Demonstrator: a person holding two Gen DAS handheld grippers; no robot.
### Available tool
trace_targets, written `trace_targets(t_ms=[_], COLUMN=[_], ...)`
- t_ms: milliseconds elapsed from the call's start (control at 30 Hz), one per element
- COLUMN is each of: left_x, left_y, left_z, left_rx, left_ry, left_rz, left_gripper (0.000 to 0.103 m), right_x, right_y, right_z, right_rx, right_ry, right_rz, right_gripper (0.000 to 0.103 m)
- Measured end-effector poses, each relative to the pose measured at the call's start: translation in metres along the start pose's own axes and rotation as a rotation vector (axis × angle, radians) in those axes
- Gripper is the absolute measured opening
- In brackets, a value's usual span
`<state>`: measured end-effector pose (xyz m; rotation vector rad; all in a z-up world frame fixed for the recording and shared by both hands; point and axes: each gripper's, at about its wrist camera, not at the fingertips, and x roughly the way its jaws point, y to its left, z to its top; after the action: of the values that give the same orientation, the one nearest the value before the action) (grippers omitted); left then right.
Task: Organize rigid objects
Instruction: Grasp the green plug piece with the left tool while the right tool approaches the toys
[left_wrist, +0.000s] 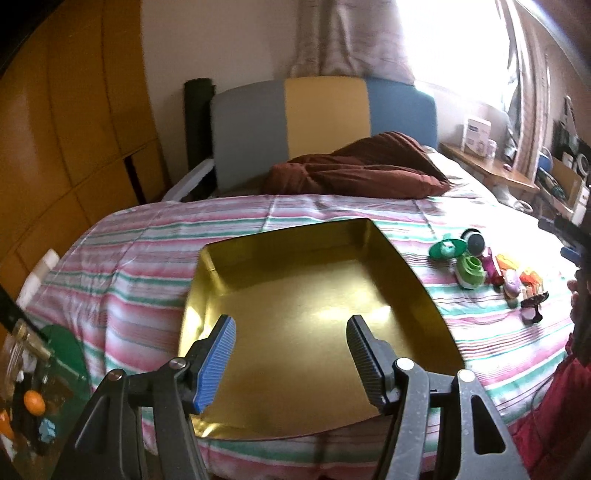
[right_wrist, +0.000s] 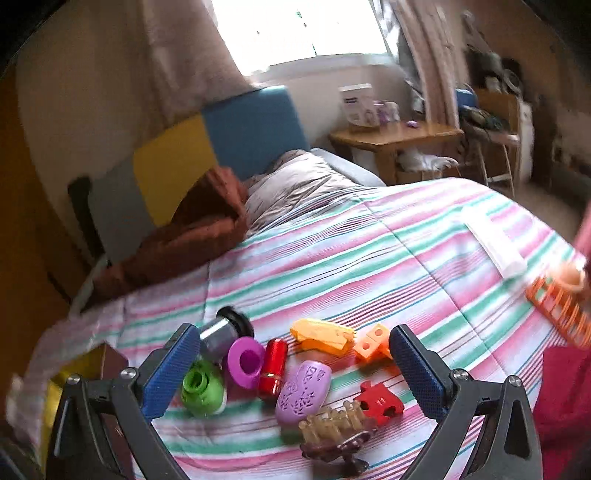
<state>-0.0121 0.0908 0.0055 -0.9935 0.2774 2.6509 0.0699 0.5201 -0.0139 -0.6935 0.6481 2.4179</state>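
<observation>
Both hand-held grippers spread, left (left_wrist: 291, 363) over gold tray (left_wrist: 413, 273), right (right_wrist: 291, 373) above toys (right_wrist: 303, 391).

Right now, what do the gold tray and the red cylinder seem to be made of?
The gold tray looks like foil-faced card or thin metal: mirror-like glare, sharp folded walls; I cannot tell which. The red cylinder looks like glossy metal or lacquered plastic: bright highlights along its side.
</observation>
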Motion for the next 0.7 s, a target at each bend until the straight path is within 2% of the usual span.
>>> trace_targets(t_ms=[33, 133, 433, 700], left_x=[0.001, 0.006, 0.021, 0.046], left_y=[-0.006, -0.022, -0.065, -0.107], left_z=[0.002, 0.006, 0.024, 0.046], left_rx=[0.01, 0.036, 0.079, 0.113], left_ry=[-0.001, 0.001, -0.001, 0.083], left_rz=[-0.009, -0.03, -0.124, -0.231], left_gripper=[0.064, 0.076, 0.076, 0.076], right_x=[-0.001, 0.001, 0.001, -0.003], right_y=[-0.004, -0.005, -0.013, -0.017], right_z=[0.001, 0.001, 0.002, 0.004], right_rx=[0.018, 0.038, 0.084, 0.109], right_ry=[0.0, 0.017, 0.028, 0.012], right_rz=[0.005, 0.0, 0.012, 0.027], right_gripper=[0.103, 0.103, 0.103, 0.103])
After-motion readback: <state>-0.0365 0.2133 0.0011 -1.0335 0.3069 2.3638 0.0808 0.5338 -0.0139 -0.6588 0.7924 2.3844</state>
